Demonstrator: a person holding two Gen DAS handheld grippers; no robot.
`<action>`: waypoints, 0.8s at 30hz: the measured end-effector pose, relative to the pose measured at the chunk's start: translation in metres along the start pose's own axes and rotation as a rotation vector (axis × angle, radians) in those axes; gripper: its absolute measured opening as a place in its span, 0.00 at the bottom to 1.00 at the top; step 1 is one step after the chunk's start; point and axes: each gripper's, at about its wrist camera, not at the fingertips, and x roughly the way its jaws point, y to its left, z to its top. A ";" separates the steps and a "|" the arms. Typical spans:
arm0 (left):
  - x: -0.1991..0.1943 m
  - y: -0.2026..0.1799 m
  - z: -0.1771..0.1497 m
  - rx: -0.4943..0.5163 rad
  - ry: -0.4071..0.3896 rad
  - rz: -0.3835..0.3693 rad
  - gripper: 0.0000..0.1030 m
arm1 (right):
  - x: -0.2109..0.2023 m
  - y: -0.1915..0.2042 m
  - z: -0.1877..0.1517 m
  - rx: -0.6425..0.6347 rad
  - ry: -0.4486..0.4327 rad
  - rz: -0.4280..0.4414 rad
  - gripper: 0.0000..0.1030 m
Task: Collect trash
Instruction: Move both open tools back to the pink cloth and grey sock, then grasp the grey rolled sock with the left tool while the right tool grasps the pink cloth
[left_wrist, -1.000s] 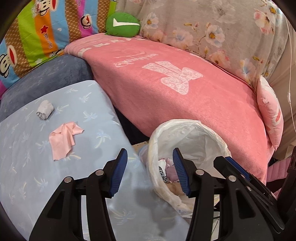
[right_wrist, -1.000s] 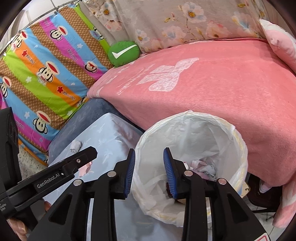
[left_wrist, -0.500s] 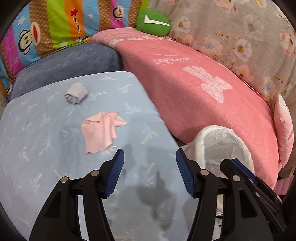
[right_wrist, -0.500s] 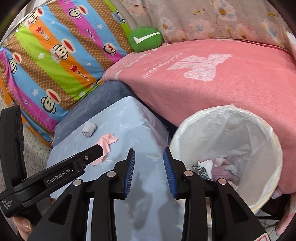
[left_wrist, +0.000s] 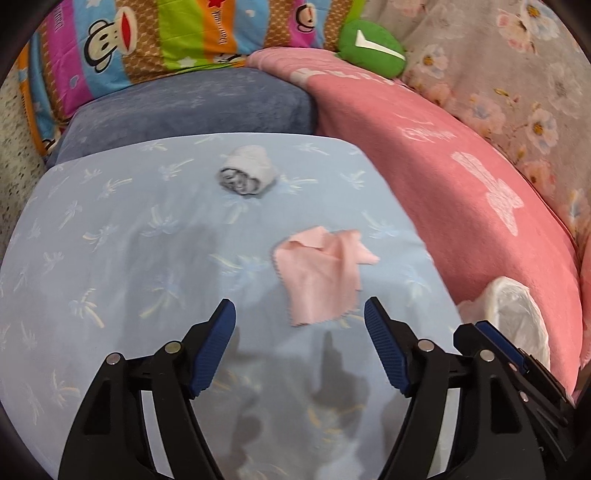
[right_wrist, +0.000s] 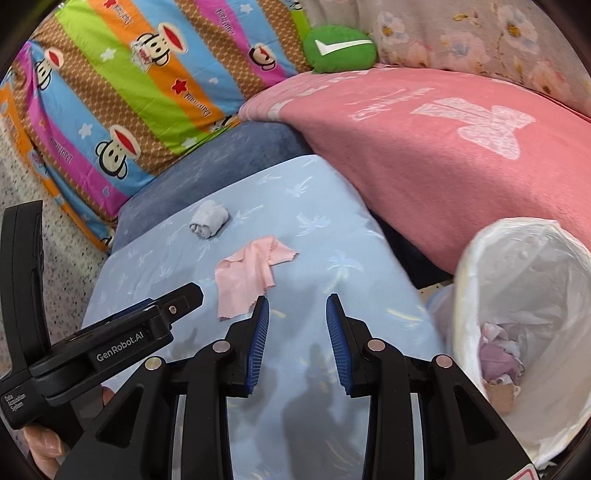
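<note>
left gripper (left_wrist: 299, 314): jaws opening, nothing between them, poised above the light-blue cushion (left_wrist: 110, 258). the pink cloth (left_wrist: 321, 273) lies flat on the cushion at about 12 to 1 o'clock of the fingertips, close to them but apart. the grey rolled wad (left_wrist: 247, 175) lies farther off at 11 o'clock, well apart from the cloth. right gripper (right_wrist: 297, 314): jaws partly apart and empty, over the same cushion; the cloth lies at its 10 o'clock. the lined bin (right_wrist: 517, 295), at 3 o'clock in the right wrist view, already holds scraps.

risks, as judged: the cloth is thin and flat, so the pads may close on the cushion cover with it, or slide over it and lift nothing. a pinch at one corner could let it slip loose on the way to the bin. the two grippers sit close together and could collide.

hard to make out: the bin is cut off at the frame edge in both views, so its fill level is unclear. motion blur softens the cushion print. what the wad is made of cannot be told.
</note>
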 end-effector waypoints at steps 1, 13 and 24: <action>0.002 0.004 0.002 -0.005 0.002 0.004 0.68 | 0.004 0.003 0.000 -0.004 0.004 0.001 0.33; 0.034 0.043 0.037 -0.016 -0.011 0.054 0.79 | 0.075 0.040 0.010 -0.047 0.070 0.021 0.33; 0.076 0.057 0.078 -0.011 -0.016 0.054 0.79 | 0.134 0.049 0.030 -0.017 0.118 0.019 0.33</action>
